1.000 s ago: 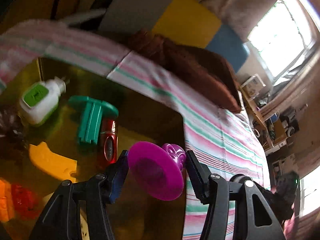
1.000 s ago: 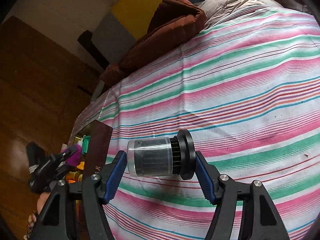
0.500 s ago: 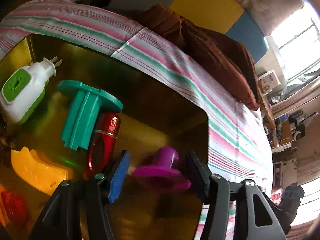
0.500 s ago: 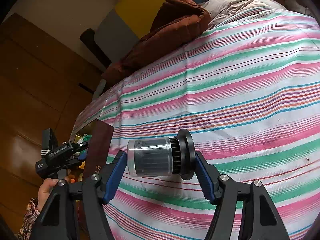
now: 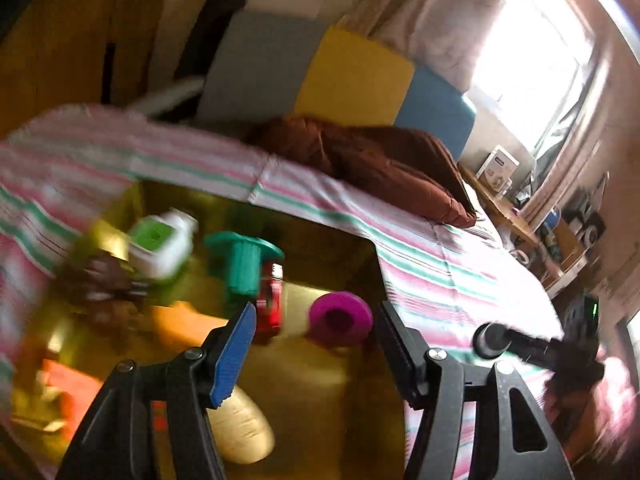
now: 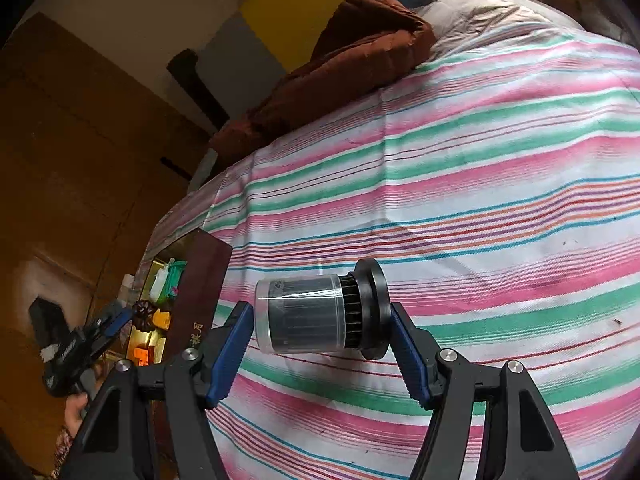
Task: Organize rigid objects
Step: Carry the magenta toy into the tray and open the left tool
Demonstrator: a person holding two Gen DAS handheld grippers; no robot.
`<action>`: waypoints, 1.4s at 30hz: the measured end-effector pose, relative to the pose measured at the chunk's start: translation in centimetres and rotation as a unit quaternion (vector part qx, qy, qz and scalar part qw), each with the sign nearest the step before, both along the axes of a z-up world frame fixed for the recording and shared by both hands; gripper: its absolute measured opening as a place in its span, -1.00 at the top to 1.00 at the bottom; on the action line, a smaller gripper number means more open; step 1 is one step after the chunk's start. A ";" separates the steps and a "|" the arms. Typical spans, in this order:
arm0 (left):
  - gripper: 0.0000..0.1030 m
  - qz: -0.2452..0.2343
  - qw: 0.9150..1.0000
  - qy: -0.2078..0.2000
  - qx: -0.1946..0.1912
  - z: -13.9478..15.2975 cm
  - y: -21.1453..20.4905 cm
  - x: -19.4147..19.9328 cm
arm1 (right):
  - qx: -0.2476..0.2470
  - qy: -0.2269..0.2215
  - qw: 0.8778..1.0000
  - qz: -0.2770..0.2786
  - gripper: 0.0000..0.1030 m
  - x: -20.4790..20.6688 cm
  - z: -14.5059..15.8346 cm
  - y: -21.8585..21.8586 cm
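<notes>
The left claw [image 5: 314, 336] hangs over the gold-lined box [image 5: 320, 400], its jaws spread and empty. The magenta spool [image 5: 340, 318] lies on the box floor beyond the fingertips, touching neither pad, near the red tube [image 5: 270, 304] and the teal flanged piece [image 5: 244, 260]. The white-and-green plug-in [image 5: 162, 246] sits further back. The right claw [image 6: 322, 338] pinches the clear-capped black cylinder [image 6: 316, 314] sideways above the striped bed sheet [image 6: 480, 200], pads against both ends
</notes>
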State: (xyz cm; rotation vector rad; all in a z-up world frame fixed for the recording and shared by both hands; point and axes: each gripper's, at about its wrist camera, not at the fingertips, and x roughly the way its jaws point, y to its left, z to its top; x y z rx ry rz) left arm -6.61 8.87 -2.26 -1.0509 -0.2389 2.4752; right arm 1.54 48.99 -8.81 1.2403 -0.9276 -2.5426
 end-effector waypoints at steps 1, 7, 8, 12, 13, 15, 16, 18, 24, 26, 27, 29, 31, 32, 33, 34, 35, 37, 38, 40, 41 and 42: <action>-0.21 0.000 1.000 0.015 -0.007 0.2 -0.6 0.6 | 0.000 0.001 1.000 0.000 -0.32 0.0 0.1 -0.2; -0.21 0.025 0.996 0.078 -0.039 1.1 -4.6 4.6 | -0.036 0.010 0.999 0.017 -0.32 -0.1 1.9 -3.1; -0.21 0.029 0.995 0.080 -0.042 1.0 -4.9 4.4 | -0.049 0.013 0.998 0.024 -0.32 -0.2 2.4 -4.0; -0.21 0.054 0.994 0.085 -0.044 0.8 -7.2 6.0 | -0.068 0.024 0.995 0.068 -0.32 -0.9 4.5 -8.5; -0.21 0.059 0.994 0.087 -0.043 0.7 -7.7 6.2 | -0.072 0.030 0.993 0.083 -0.32 -1.2 5.2 -10.1; -0.21 0.066 0.993 0.089 -0.041 0.7 -8.4 6.6 | -0.076 0.032 0.990 0.111 -0.32 -2.0 6.3 -13.2; -0.21 0.068 0.993 0.087 -0.042 0.7 -8.7 6.6 | -0.075 0.029 0.989 0.122 -0.32 -2.4 6.6 -14.4; -0.21 0.073 0.993 0.085 -0.044 0.6 -8.9 6.7 | -0.059 0.017 0.987 0.149 -0.32 -3.5 6.9 -17.8; -0.21 0.088 0.992 0.080 -0.036 0.6 -10.4 7.3 | 0.040 -0.030 0.979 0.195 -0.32 -6.3 5.6 -25.3; -0.21 0.094 0.992 0.077 -0.035 0.5 -10.9 7.3 | 0.094 -0.037 0.972 0.210 -0.32 -6.9 5.2 -27.0; -0.21 0.097 0.992 0.074 -0.032 0.5 -11.2 7.3 | 0.121 -0.040 0.967 0.220 -0.32 -7.2 5.1 -27.7; -0.21 0.099 0.992 0.073 -0.025 0.5 -11.6 7.3 | 0.187 -0.049 0.952 0.239 -0.32 -7.4 4.7 -29.1; -0.21 0.102 0.992 0.067 -0.021 0.5 -11.8 7.1 | 0.237 -0.050 0.936 0.253 -0.32 -7.7 4.1 -30.4; -0.21 0.102 0.993 0.064 -0.019 0.5 -11.9 7.0 | 0.264 -0.049 0.927 0.262 -0.32 -7.6 3.9 -30.9; -0.21 0.102 0.993 0.063 -0.015 0.5 -11.9 7.0 | 0.282 -0.048 0.921 0.266 -0.32 -7.7 3.7 -31.3; -0.21 0.103 0.993 0.062 -0.012 0.5 -12.0 7.0 | 0.302 -0.047 0.913 0.270 -0.32 -7.5 3.5 -31.6; -0.21 0.102 0.993 0.061 -0.012 0.5 -12.0 7.0 | 0.317 -0.046 0.907 0.272 -0.32 -7.3 3.3 -31.8; -0.21 0.101 0.993 0.058 -0.011 0.5 -11.9 7.0 | 0.332 -0.048 0.902 0.274 -0.32 -7.1 2.9 -31.9; -0.21 0.100 0.993 0.058 -0.011 0.6 -11.8 7.1 | 0.333 -0.051 0.901 0.273 -0.33 -7.1 2.7 -31.9; -0.21 0.098 0.994 0.055 -0.011 0.6 -11.6 7.2 | 0.329 -0.054 0.903 0.270 -0.33 -6.8 2.6 -31.7; -0.21 0.098 0.994 0.054 -0.012 0.7 -11.5 7.2 | 0.325 -0.052 0.906 0.268 -0.37 -6.8 2.5 -31.5; -0.21 0.100 0.993 0.053 -0.016 0.7 -11.3 7.3 | 0.319 -0.052 0.909 0.264 -0.41 -6.5 2.5 -31.2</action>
